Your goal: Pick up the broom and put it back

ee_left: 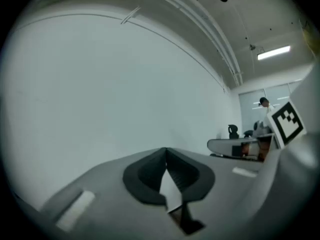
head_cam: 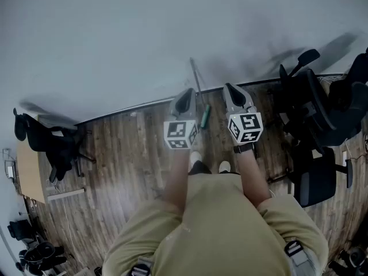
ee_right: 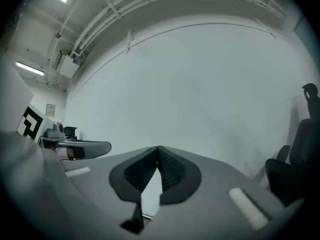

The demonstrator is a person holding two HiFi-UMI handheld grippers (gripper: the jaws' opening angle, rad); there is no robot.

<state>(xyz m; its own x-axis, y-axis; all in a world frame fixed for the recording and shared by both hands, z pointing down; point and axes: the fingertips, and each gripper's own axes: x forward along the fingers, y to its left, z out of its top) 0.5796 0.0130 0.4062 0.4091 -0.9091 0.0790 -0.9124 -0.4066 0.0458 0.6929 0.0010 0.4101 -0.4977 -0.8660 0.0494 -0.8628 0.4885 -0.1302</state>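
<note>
The broom [head_cam: 197, 80] leans against the white wall straight ahead, a thin grey handle rising from a green part [head_cam: 204, 115] near the floor. It stands between my two grippers, touching neither. My left gripper [head_cam: 184, 98] is just left of it, held level, jaws shut and empty [ee_left: 166, 151]. Just right of it, my right gripper [head_cam: 232, 91] is also level, shut with nothing in it [ee_right: 158, 149]. Neither gripper view shows the broom, only bare wall.
Black office chairs [head_cam: 313, 114] crowd the right side along the wall. Another black chair [head_cam: 52, 145] and a wooden desk [head_cam: 29, 171] stand at the left. Wood floor [head_cam: 126, 154] runs up to the white wall [head_cam: 144, 39].
</note>
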